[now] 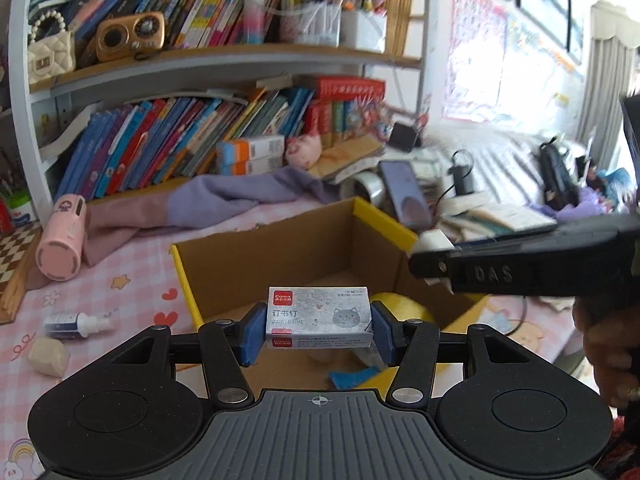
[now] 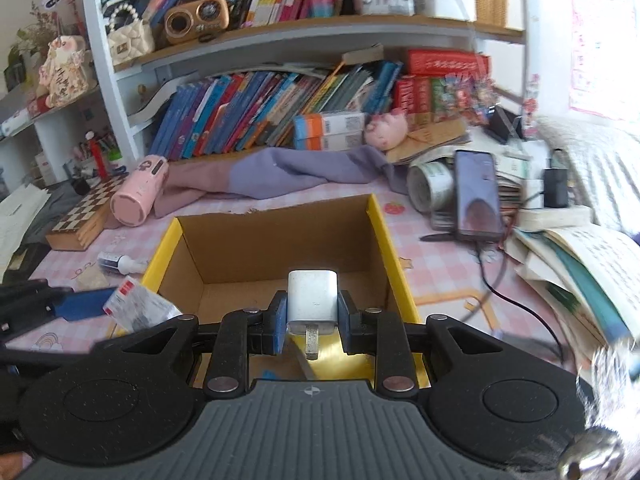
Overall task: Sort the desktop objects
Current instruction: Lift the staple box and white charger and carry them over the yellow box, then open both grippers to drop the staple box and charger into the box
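Observation:
My left gripper [image 1: 319, 330] is shut on a grey staple box [image 1: 318, 316] with a cat picture, held above the near edge of the open cardboard box [image 1: 256, 264] with yellow rims. My right gripper [image 2: 313, 316] is shut on a white charger plug [image 2: 312, 294], prong toward the camera, over the same cardboard box [image 2: 280, 240]. In the left wrist view the right gripper [image 1: 430, 258] reaches in from the right over the box's right wall, charger at its tip. In the right wrist view the staple box [image 2: 138, 306] shows at the left.
On the pink checked cloth lie a small spray bottle [image 1: 78, 325], a beige eraser [image 1: 48, 357], a pink cylinder [image 1: 62, 238] and a chessboard [image 2: 86, 214]. A phone [image 2: 478, 196], tape rolls [image 2: 430, 186], cables and open books [image 2: 580, 264] crowd the right. Bookshelves stand behind.

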`<control>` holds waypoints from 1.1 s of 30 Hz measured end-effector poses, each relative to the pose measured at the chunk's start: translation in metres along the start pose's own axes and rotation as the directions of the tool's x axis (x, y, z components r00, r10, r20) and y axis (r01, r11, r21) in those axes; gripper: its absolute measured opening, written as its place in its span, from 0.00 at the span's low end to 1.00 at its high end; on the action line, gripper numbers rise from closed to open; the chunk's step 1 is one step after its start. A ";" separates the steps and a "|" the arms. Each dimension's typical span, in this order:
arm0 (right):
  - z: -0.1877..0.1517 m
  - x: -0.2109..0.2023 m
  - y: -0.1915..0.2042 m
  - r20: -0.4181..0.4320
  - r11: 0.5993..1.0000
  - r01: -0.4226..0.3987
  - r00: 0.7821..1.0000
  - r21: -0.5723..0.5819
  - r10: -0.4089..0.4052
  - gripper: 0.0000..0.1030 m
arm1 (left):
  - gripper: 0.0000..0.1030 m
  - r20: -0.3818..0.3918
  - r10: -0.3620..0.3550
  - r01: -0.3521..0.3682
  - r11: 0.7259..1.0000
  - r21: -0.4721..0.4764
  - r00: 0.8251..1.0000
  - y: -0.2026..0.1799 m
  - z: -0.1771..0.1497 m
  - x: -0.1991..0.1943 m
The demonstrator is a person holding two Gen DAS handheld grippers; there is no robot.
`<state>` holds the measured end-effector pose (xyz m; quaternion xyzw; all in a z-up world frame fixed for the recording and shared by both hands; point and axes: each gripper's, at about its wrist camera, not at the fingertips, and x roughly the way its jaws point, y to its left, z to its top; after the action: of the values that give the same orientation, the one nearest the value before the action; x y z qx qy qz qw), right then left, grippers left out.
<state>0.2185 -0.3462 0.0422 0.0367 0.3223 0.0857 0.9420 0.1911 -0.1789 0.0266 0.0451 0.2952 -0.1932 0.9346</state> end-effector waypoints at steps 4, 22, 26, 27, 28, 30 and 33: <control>0.012 0.030 -0.006 -0.047 0.998 -0.058 0.997 -0.030 0.057 0.23 | 0.51 -0.042 0.037 -0.037 0.999 0.005 0.998 -0.006 0.003 0.023; 0.033 0.141 0.018 -0.279 0.954 -0.294 0.922 -0.055 0.268 0.23 | 0.52 -0.220 0.069 -0.066 0.998 0.024 0.973 -0.015 -0.008 0.077; 0.031 0.155 0.017 -0.337 0.948 -0.319 0.894 -0.017 0.295 0.23 | 0.52 -0.235 0.054 -0.057 0.998 -0.005 0.971 -0.008 -0.012 0.078; 0.031 0.156 0.016 -0.340 0.947 -0.322 0.892 -0.013 0.299 0.23 | 0.52 -0.237 0.047 -0.053 0.998 -0.018 0.970 -0.005 -0.013 0.079; 0.031 0.156 0.016 -0.346 0.946 -0.325 0.888 -0.008 0.302 0.23 | 0.52 -0.241 0.045 -0.052 0.998 -0.024 0.969 -0.004 -0.014 0.080; 0.029 0.158 0.015 -0.358 0.943 -0.332 0.880 0.005 0.311 0.23 | 0.52 -0.245 0.044 -0.051 0.998 -0.024 0.969 -0.003 -0.015 0.081; 0.029 0.159 0.014 -0.363 0.943 -0.333 0.877 0.013 0.315 0.23 | 0.52 -0.246 0.039 -0.049 0.998 -0.033 0.968 -0.003 -0.015 0.080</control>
<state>0.3579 -0.3029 -0.0289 0.0504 0.4763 0.2552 0.8399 0.2424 -0.2053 -0.0309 0.0570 0.4111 -0.1594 0.8958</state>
